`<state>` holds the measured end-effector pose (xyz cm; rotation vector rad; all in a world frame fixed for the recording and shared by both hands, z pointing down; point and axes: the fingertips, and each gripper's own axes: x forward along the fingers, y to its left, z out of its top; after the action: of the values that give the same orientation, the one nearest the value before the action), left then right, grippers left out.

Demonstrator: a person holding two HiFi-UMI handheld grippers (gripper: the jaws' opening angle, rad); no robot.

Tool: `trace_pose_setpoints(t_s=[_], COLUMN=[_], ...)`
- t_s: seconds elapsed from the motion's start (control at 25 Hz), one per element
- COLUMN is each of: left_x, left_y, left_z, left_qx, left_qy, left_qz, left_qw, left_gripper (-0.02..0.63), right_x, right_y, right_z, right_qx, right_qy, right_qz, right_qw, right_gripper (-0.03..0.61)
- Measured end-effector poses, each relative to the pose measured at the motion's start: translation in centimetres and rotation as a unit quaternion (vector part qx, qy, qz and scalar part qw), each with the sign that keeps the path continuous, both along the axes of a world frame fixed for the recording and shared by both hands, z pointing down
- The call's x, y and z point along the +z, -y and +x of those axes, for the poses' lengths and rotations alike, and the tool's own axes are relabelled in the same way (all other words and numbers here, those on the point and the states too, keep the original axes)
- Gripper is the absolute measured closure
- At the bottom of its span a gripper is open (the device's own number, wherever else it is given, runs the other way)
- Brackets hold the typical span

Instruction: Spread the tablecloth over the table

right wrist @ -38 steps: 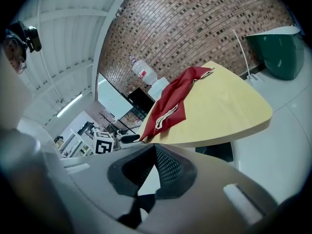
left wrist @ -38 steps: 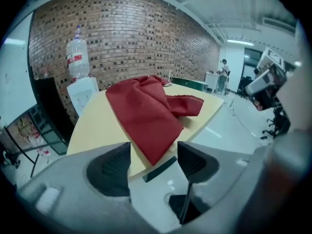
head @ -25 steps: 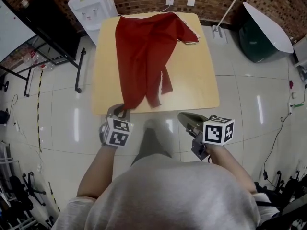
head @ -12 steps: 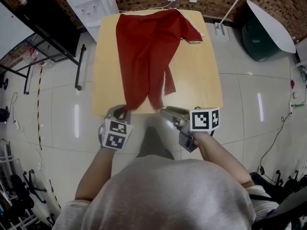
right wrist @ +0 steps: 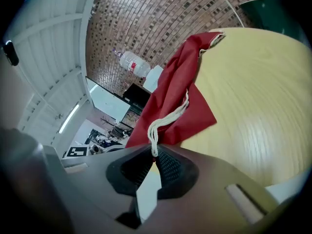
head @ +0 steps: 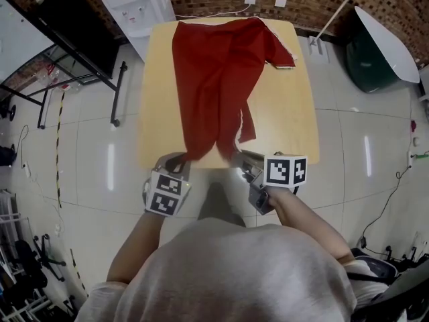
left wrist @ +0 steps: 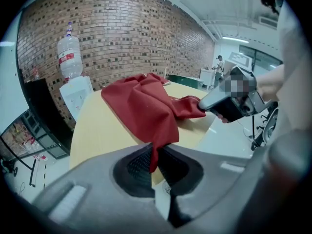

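Observation:
A red tablecloth [head: 214, 79] lies bunched in a long strip down the yellow wooden table [head: 285, 113], from the far edge to the near edge. My left gripper [head: 179, 158] is at the near edge, shut on the cloth's near left end, and a red fold is pinched between its pads [left wrist: 155, 160]. My right gripper [head: 240, 158] is close beside it to the right, shut on the cloth's near right end. There the white hem cord [right wrist: 163, 121] runs down into the closed jaws [right wrist: 154, 156]. The far end of the cloth [right wrist: 187, 67] rests on the tabletop [right wrist: 253, 106].
A white water dispenser [head: 137, 5] stands past the table's far left corner. A black rack [head: 67, 39] is on the left. A green and white dish-shaped object [head: 372, 45] and a white pole [head: 330, 17] are at the far right. The table stands on tiled floor.
My right gripper has moved left along the table's near edge to the cloth's near right end and now grips it. The left gripper has kept its place at the cloth's near left end.

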<state>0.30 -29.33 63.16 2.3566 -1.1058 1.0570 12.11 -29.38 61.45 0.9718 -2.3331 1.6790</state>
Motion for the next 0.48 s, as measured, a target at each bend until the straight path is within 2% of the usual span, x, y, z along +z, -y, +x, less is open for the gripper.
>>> trace_pose_setpoints(t_s=[0.28,0.48], left_x=[-5.0,-9.3], left_y=[5.2,9.5], left_z=[-0.7,-1.0], left_qx=[-0.019,-0.035], left_qy=[-0.018,-0.030], left_qz=[0.037,0.056], left_qw=[0.9990,0.9973], left_gripper=[0.606,0.607], right_x=[-6.1,-10.4], right_y=[5.1,8.6], right_z=[0.9,0.9], right_qx=[0.002,0.004], right_qy=[-0.030,-0.023], right_qz=[0.099,0.122], right_qw=[0.995,0.992], right_gripper=[0.561,0.561])
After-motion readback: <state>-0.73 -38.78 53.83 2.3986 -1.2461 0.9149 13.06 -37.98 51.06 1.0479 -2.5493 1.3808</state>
